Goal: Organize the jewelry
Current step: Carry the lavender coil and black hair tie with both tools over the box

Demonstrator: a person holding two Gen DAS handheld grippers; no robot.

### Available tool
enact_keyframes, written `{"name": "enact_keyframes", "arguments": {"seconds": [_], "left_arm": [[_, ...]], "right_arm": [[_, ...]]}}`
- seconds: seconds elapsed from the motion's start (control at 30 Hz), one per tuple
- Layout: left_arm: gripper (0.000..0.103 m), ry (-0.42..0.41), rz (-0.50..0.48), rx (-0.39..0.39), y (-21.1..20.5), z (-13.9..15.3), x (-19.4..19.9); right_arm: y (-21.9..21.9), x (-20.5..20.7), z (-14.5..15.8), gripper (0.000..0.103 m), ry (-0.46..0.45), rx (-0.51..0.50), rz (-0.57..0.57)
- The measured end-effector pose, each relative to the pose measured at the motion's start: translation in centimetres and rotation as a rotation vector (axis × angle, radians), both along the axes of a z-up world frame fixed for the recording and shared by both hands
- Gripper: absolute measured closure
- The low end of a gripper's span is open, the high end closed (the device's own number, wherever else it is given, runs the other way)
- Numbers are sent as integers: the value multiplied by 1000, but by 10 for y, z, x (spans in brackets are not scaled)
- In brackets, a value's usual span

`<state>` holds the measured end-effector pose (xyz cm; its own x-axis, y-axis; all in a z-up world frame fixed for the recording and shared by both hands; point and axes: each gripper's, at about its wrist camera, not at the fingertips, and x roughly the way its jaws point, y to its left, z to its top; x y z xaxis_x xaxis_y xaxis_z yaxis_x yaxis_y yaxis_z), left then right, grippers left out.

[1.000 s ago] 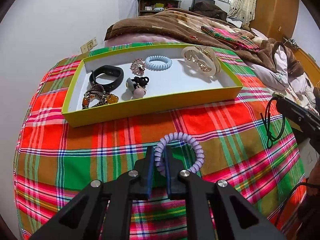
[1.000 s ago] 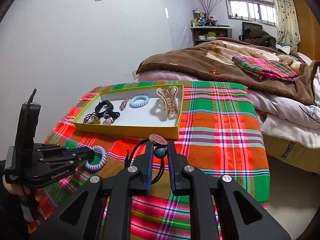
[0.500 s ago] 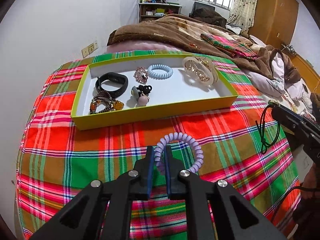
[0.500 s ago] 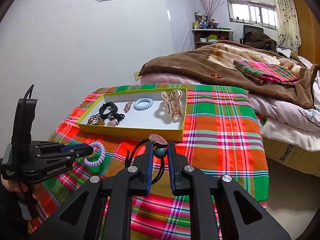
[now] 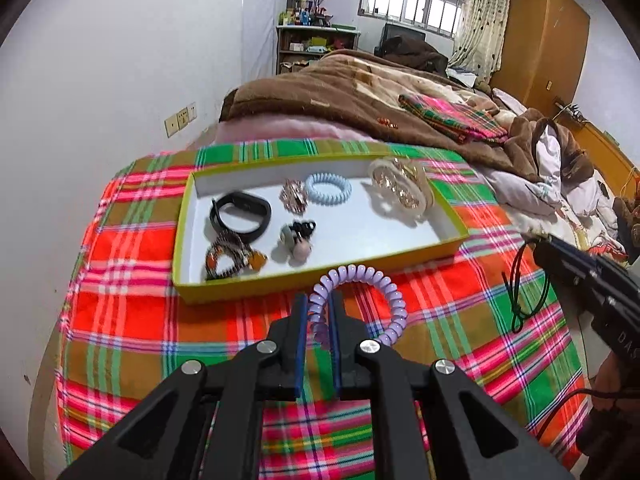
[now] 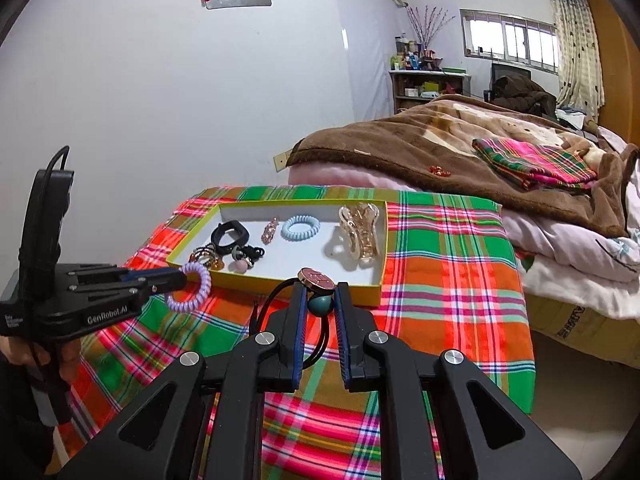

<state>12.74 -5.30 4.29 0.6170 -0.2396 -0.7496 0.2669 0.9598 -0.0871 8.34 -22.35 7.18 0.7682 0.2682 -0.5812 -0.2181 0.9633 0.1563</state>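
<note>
My left gripper point(image 5: 319, 308) is shut on a purple spiral hair tie point(image 5: 390, 292), held above the plaid cloth just in front of the yellow-green tray point(image 5: 320, 278). In the right wrist view the same hair tie point(image 6: 191, 286) hangs from the left gripper point(image 6: 180, 279) at the tray's near left corner. My right gripper point(image 6: 320, 300) is shut on a black elastic hair tie with a teal bead point(image 6: 320, 305) and a round pink disc point(image 6: 316, 279), in front of the tray point(image 6: 320, 286). That black elastic point(image 5: 520, 292) dangles at the right in the left wrist view.
The tray holds a black band point(image 5: 240, 216), a beaded bracelet point(image 5: 228, 258), a blue spiral tie point(image 5: 328, 188), a gold clip point(image 5: 294, 196), a bobble hair tie point(image 5: 298, 236) and a clear claw clip point(image 5: 400, 188). A bed with a brown blanket point(image 6: 480, 136) lies behind.
Both grippers have risen a little with their hair ties still gripped. The tray now looks smaller and lower in both views.
</note>
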Motion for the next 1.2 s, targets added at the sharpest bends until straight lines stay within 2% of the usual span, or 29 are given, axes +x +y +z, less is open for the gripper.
{"name": "enact_keyframes", "arguments": {"seconds": [0.4, 0.83, 1.2], "left_arm": [[92, -30, -8, -19, 10, 21, 28], [92, -33, -29, -51, 7, 29, 59], [92, -6, -56, -74, -5, 22, 94]], "right_arm": [[9, 16, 7, 89, -2, 9, -9], [21, 40, 17, 89, -12, 24, -27], [23, 76, -2, 89, 44, 49, -90]]}}
